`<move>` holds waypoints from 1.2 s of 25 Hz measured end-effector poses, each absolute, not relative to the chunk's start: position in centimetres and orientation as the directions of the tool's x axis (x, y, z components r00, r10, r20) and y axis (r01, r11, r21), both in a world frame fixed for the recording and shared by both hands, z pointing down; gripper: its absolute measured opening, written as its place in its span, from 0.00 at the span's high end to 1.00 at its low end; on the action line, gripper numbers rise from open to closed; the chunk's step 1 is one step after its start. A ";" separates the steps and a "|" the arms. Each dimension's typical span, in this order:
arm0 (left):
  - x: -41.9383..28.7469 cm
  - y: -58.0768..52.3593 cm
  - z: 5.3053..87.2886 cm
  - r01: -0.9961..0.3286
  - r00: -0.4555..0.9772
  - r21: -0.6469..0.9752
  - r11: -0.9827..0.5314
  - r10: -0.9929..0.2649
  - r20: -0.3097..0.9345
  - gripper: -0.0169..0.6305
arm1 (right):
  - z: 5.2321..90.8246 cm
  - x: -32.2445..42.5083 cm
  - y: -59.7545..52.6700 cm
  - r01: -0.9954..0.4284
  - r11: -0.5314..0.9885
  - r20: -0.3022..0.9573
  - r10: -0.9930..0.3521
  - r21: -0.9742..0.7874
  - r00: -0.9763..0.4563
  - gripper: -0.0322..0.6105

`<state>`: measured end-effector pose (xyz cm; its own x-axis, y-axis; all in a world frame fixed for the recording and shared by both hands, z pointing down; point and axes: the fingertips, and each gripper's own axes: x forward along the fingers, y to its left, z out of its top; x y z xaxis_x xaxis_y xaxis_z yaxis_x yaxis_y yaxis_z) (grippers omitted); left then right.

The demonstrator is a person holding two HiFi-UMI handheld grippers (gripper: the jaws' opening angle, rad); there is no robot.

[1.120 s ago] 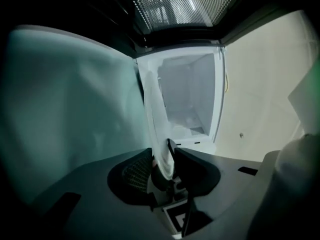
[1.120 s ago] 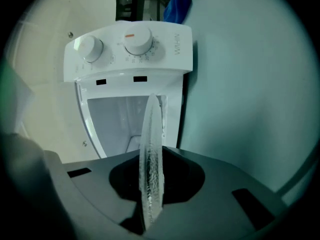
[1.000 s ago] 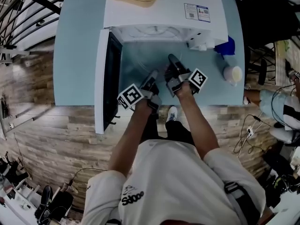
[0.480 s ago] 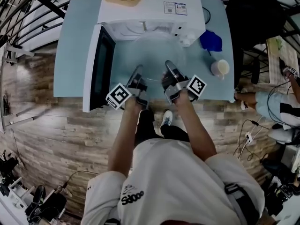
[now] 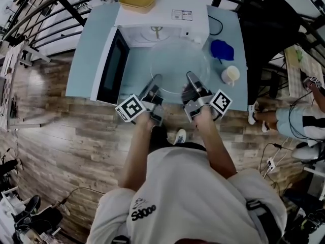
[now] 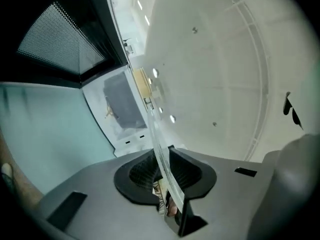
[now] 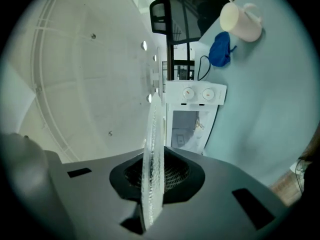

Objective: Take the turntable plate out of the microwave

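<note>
Left claw (image 5: 154, 83) and right claw (image 5: 192, 79) each pinch the near rim of the glass turntable plate (image 5: 179, 65), outside the microwave (image 5: 162, 22), over the bench (image 5: 86, 60) between open door (image 5: 109, 67) and mug (image 5: 230, 75)

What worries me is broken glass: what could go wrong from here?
1. The left gripper and right gripper pinch the clear round glass turntable plate only at its near rim with their fingers. Its far side is unsupported, so it might tilt or slip out.
2. The open door of the white microwave stands close on the plate's left and a cream mug on its right. A sideways swing could strike either.
</note>
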<state>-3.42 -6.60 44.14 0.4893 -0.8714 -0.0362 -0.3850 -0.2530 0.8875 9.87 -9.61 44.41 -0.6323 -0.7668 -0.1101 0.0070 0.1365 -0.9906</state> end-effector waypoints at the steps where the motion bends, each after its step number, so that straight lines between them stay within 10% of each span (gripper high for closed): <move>1: -3.0 -6.0 43.6 -0.377 0.484 0.890 -0.256 -0.874 -0.046 0.85 | 43.8 10.3 -9.1 -0.003 0.151 -0.115 -0.762 -0.988 -0.637 0.91; 30: 1.3 0.9 26.9 -0.252 0.426 0.862 -0.441 -0.850 -0.310 0.87 | 28.1 13.5 -2.6 -0.017 0.363 -0.252 -0.680 -0.932 -0.689 0.91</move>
<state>1.29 0.89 26.86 0.4260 -0.8499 -0.3101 -0.2520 -0.4407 0.8615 13.54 -2.62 28.06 -0.6889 -0.6796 -0.2519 -0.0171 0.3627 -0.9317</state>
